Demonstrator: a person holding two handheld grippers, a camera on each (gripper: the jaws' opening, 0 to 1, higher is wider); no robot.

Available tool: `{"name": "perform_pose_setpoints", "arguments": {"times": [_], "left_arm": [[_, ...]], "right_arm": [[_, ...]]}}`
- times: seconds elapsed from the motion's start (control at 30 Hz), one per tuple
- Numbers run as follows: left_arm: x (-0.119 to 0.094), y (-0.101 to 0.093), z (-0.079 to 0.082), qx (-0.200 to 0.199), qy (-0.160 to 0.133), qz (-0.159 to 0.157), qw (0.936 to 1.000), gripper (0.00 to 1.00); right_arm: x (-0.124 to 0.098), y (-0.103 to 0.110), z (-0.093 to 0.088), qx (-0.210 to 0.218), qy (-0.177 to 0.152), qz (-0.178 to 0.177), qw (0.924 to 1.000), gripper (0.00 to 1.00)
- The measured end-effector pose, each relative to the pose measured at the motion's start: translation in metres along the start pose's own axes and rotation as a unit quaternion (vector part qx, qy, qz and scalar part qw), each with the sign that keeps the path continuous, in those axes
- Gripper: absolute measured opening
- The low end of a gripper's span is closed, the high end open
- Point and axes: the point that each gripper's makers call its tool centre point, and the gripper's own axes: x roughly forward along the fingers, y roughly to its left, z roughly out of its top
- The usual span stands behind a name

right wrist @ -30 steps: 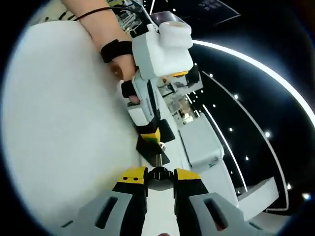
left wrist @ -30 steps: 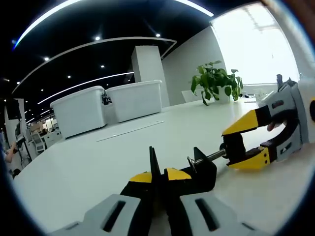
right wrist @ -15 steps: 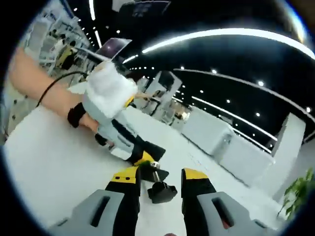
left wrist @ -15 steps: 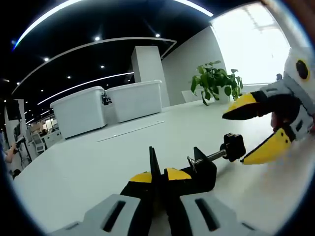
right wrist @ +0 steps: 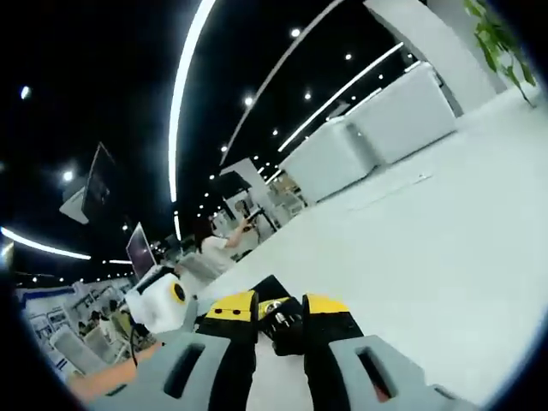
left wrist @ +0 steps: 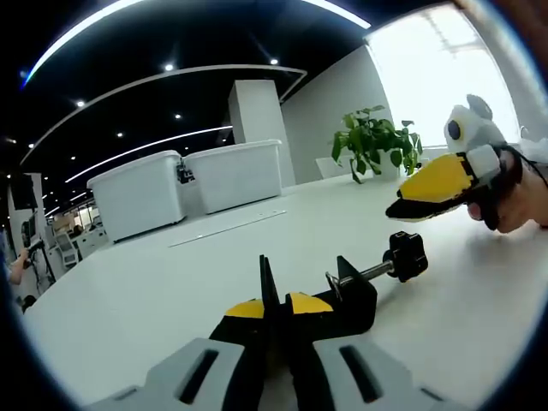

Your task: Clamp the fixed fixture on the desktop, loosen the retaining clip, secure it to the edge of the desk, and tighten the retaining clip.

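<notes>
Left hand-held gripper (left wrist: 272,310) clamped on black fixture (left wrist: 342,291) atop white counter (left wrist: 154,291). Right hand-held gripper (right wrist: 278,310) parted around knob (right wrist: 282,324).

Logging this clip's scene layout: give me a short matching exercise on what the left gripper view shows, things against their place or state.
Things:
1. black clamp fixture
2. left gripper
3. right gripper
4. potted plant

Place or state:
A. at the table's far end
B. lying on the white table
C. raised off the screw knob
D. jaws closed on the fixture's body

Pairs: 1-B, 2-D, 3-C, 4-A
</notes>
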Motion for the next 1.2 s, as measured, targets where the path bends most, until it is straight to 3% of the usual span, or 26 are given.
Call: {"name": "perform_pose_setpoints", "arguments": {"times": [0.13,0.23,0.4,0.6,0.8,0.97,1.1,1.2], "left_arm": [[0.0,0.0,0.0,0.0,0.0,0.0,1.0,0.08],[0.0,0.0,0.0,0.0,0.0,0.0,1.0,0.08],[0.0,0.0,0.0,0.001,0.0,0.0,1.0,0.08],[0.0,0.0,0.0,0.001,0.0,0.0,1.0,0.08],[0.0,0.0,0.0,0.002,0.0,0.0,1.0,0.08],[0.0,0.0,0.0,0.001,0.0,0.001,1.0,0.08],[0.0,0.0,0.0,0.001,0.0,0.001,1.0,0.08],[0.0,0.0,0.0,0.001,0.001,0.002,1.0,0.08]], "right_arm": [[0.005,-0.007,-0.008,0.007,0.016,-0.008,0.9998,0.21],[0.004,0.003,-0.02,-0.005,0.033,-0.001,0.9995,0.21],[0.006,-0.001,-0.029,-0.028,0.051,-0.014,0.9982,0.21],[0.006,-0.001,-0.029,-0.023,0.051,-0.015,0.9983,0.21],[0.005,0.003,-0.031,-0.052,0.047,-0.012,0.9975,0.19],[0.004,0.007,-0.031,-0.105,0.04,-0.009,0.9936,0.19],[0.006,0.007,-0.03,-0.195,0.044,-0.012,0.9797,0.19],[0.008,0.008,-0.031,-0.23,0.045,-0.013,0.972,0.19]]}}
